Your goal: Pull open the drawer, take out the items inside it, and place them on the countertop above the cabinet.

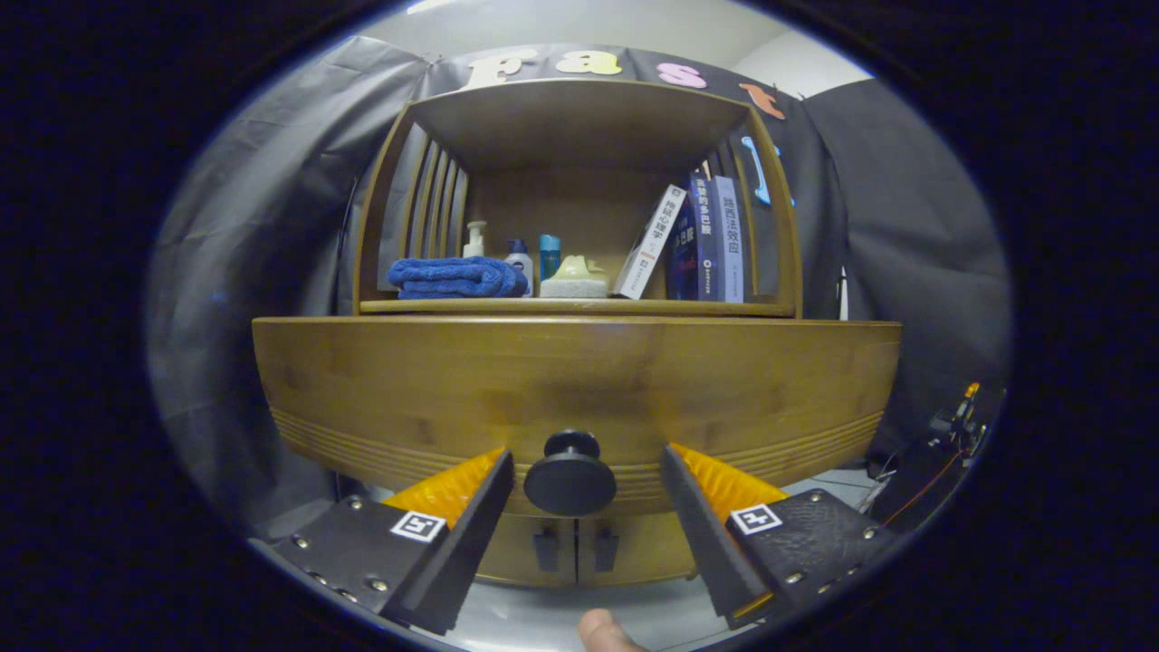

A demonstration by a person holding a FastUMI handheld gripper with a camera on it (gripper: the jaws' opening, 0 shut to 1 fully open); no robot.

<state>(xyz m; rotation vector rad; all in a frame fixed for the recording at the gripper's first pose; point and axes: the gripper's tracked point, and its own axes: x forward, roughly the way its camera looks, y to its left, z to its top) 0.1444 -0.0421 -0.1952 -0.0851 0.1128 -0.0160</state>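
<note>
A wooden cabinet fills the space ahead, its wide drawer front (576,380) closed. A round black knob (570,475) sticks out from the drawer's lower middle. My gripper (587,471) is open, with the knob between its two fingers and a gap on each side. Neither finger touches the knob. The countertop (579,308) runs above the drawer, under an open shelf box. The drawer's inside is hidden.
On the countertop stand a folded blue towel (457,277), small bottles (519,258), a sponge (574,281) and several books (706,240). Below the drawer are two cabinet doors with small handles (575,548). A fingertip (605,632) shows beneath the gripper. Cables and gear (955,426) lie to the right.
</note>
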